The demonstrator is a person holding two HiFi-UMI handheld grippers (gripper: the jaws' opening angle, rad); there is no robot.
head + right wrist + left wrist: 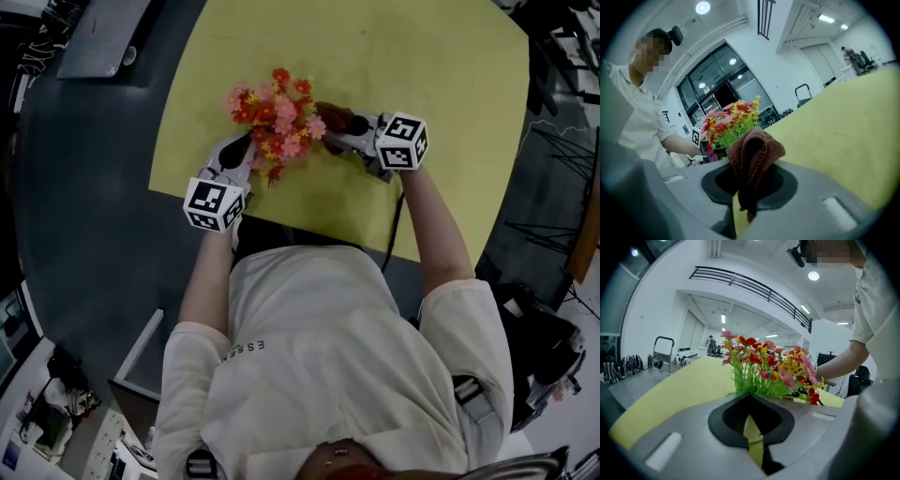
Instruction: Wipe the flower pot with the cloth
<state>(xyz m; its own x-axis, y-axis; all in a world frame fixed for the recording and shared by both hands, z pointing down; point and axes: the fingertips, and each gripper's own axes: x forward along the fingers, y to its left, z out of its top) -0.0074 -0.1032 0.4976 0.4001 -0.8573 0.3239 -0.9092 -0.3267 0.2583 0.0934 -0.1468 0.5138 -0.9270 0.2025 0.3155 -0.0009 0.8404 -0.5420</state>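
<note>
Flower pot (277,120), one, one cloth (753,151) pinched in right gripper (749,190), left gripper (752,426) closed empty

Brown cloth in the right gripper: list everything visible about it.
The brown knitted cloth looks like coarse ribbed yarn, bunched into upright folds. The right gripper is shut on its lower part, so a rounded wad sticks out past the jaw tips. In the head view it sits beside the red, pink and yellow artificial flowers, above the yellow-green mat; whether it touches them is unclear.
</note>
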